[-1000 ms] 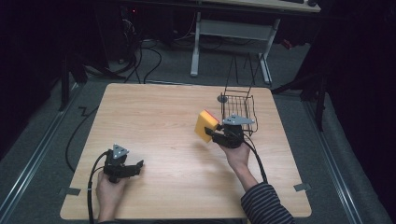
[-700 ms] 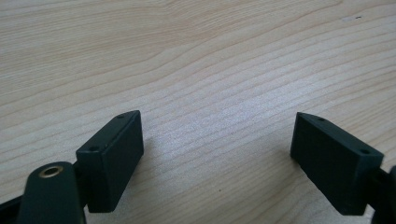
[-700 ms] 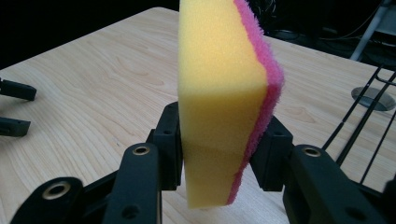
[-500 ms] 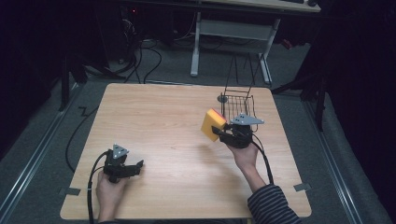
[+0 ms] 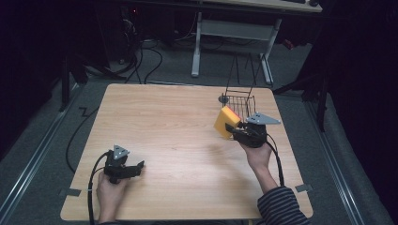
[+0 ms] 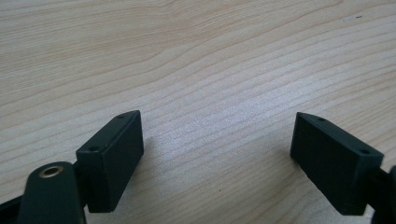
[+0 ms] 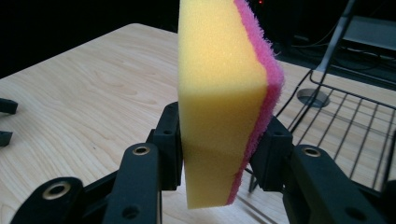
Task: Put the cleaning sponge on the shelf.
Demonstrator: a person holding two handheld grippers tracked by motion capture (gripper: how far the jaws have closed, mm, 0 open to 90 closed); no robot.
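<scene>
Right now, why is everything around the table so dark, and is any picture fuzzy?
In the high view, light falls on the table while the floor and room around it stay dim. In the right gripper view, the sponge is sharp, but the wire basket behind looks soft. In the left gripper view, the wood grain is clear, with a pale shine between the jaws.

A wooden table [image 5: 178,122] stands on a grey floor [image 5: 291,70]. Behind it lie cables [image 5: 157,56] and what may be a desk frame [image 5: 196,47].
</scene>
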